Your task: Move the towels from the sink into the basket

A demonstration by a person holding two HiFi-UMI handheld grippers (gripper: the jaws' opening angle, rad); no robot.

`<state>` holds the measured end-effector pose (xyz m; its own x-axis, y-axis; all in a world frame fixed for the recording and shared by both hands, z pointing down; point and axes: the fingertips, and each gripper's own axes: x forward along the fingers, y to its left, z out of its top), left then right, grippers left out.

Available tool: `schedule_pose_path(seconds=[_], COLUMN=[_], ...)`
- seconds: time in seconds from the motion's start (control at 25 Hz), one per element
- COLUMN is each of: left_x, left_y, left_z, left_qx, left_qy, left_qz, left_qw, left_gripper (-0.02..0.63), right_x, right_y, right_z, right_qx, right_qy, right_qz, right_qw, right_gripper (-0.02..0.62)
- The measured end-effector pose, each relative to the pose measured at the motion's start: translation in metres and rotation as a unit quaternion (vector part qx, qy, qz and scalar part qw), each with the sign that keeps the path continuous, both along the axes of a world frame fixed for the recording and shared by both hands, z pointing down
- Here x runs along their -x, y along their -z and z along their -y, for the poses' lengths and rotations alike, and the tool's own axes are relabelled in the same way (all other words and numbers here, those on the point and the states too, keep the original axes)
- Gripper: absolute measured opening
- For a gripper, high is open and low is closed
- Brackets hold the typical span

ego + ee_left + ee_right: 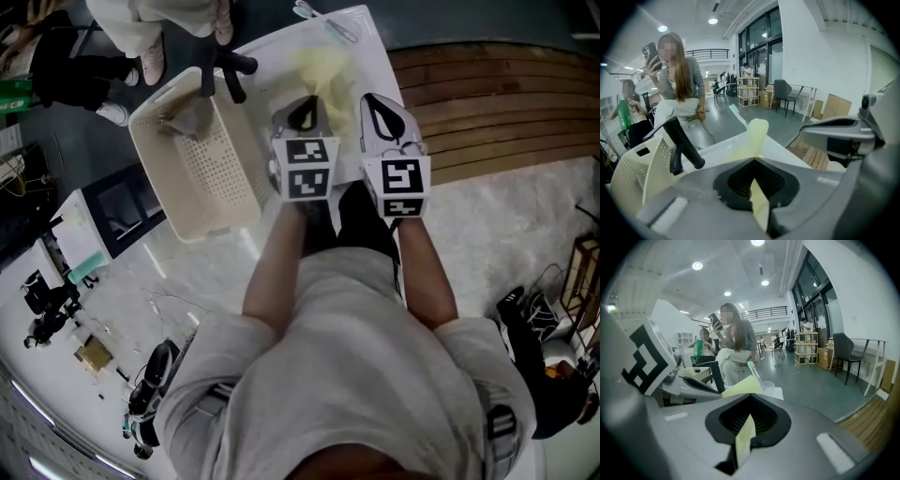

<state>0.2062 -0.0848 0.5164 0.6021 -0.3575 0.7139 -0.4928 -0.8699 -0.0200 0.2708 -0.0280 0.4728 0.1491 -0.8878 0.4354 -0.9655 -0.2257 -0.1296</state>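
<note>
A pale yellow towel (323, 67) hangs over the white sink (367, 42), stretched between both grippers. In the head view my left gripper (302, 114) and right gripper (379, 112) sit side by side just in front of it. The left gripper (753, 159) is shut on one edge of the towel (754, 133), a strip of cloth showing between its jaws. My right gripper (751, 394) is shut on another edge of the towel (740, 386). The cream perforated basket (202, 159) stands to the left of the sink, beyond the left gripper.
A black faucet (225, 70) rises between basket and sink. Tongs (323, 19) lie at the sink's far end. Wooden decking (497, 103) lies to the right. A seated person (677, 79) holds a phone beyond the counter. Equipment litters the floor (75, 319) at left.
</note>
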Motion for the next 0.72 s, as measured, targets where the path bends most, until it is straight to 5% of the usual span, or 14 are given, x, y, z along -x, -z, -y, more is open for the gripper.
schedule_pose_path(seconds=[0.72], left_x=[0.034], left_y=[0.101], left_z=[0.009], left_qx=[-0.071], left_qy=[0.039], left_qz=[-0.084], left_qw=[0.9932], left_gripper=[0.021], right_x=[0.047], right_y=[0.076], right_z=[0.014], right_qx=[-0.053], right_qy=[0.057], right_qz=[-0.056], right_qw=[0.995], right_gripper=[0.006])
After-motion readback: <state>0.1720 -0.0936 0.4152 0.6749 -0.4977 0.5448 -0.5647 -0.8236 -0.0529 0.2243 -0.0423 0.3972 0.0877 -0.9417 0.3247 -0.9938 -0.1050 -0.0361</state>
